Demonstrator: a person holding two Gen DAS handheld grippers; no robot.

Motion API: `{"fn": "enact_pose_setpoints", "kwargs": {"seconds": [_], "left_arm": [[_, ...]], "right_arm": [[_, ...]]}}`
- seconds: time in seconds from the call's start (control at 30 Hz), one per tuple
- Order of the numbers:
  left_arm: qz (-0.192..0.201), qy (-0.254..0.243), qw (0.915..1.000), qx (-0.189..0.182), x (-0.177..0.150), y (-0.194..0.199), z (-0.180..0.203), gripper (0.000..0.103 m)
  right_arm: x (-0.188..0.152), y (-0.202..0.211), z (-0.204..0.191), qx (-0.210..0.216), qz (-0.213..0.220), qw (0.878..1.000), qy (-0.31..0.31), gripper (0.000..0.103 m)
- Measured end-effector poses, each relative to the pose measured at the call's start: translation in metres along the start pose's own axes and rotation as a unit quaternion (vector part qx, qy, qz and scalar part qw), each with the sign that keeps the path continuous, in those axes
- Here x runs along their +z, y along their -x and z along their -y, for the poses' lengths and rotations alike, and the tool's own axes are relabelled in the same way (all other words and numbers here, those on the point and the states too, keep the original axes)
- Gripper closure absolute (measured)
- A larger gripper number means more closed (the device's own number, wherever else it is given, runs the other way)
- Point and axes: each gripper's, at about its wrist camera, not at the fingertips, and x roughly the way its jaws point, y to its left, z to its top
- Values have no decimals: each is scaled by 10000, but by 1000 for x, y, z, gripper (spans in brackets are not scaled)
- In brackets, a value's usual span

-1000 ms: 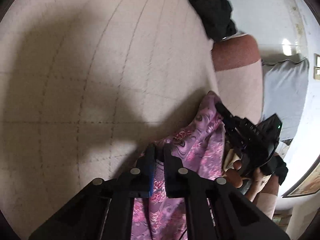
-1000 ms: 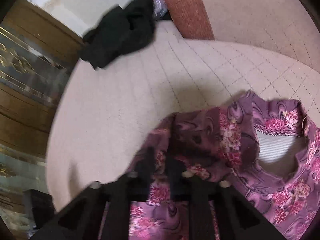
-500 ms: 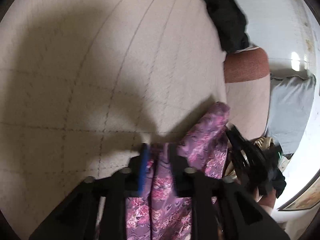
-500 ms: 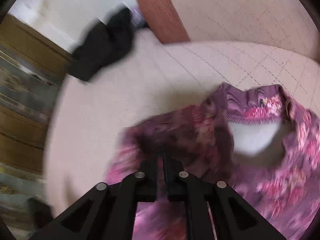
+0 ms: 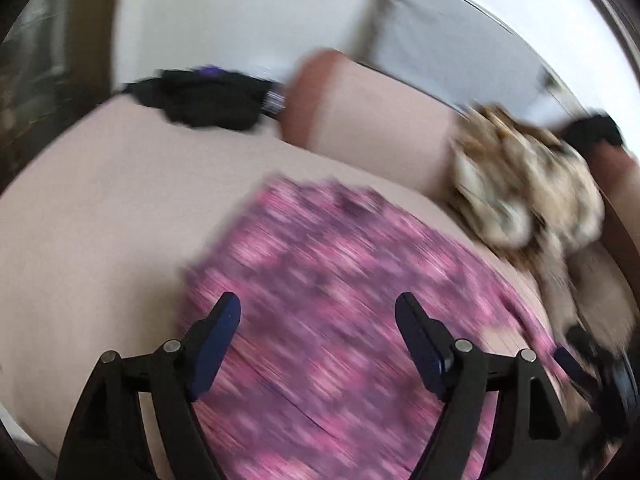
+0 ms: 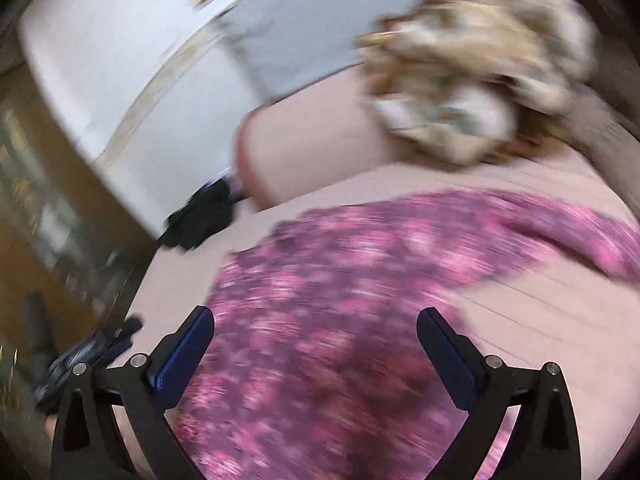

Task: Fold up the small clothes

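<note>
A purple and pink floral garment [image 5: 320, 280] lies spread on the pale bed surface [image 5: 88, 240]; it also shows in the right wrist view [image 6: 340, 300]. Both views are motion-blurred. My left gripper [image 5: 318, 312] is open wide and empty, above the garment's near part. My right gripper [image 6: 316, 328] is open wide and empty, above the same garment. The right gripper [image 5: 592, 360] shows blurred at the left wrist view's lower right, and the left gripper [image 6: 88, 352] at the right wrist view's lower left.
A beige patterned heap of clothes [image 5: 528, 192] lies at the back right by a bolster [image 5: 360, 112]; it also shows in the right wrist view [image 6: 472, 64]. A black garment [image 5: 208, 100] lies at the back left. A wooden cabinet [image 6: 40, 200] stands left.
Both grippers have let go of the purple garment and opened wide. The garment now lies flat on the bed. Both cameras have swung up and back quickly.
</note>
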Motion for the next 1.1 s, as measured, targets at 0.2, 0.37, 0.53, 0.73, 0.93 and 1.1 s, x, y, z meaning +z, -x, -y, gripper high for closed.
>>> {"fn": "enact_pose_setpoints", "kwargs": {"seconds": [0.2,0.37,0.53,0.73,0.93,1.1], "left_arm": [[-391,-465,9964,-592,-36,24,92,24],[-609,-568,9933,-801,-53,23,144,24],[-912,-732,9896,-833,-66,2,177,24],[-1057,-748,9879,-853,-74,-14,193,24],[-1123,-692,9879,-817,-77,-20,188,24],[-1059,-531,9894,-845,-76,-15,176,24]], "right_arm": [[31,72,88,-212,329,9936,-1058,0],[39,112,183,-489,538,9750,-2101,0],[14,110,287,-935,592,9310,-3478,15],[1,77,346,-1013,234,8959,-4320,30],[17,60,356,-1529,352,8978,-4116,66],[31,73,342,-1542,820,9139,-3664,86]]}}
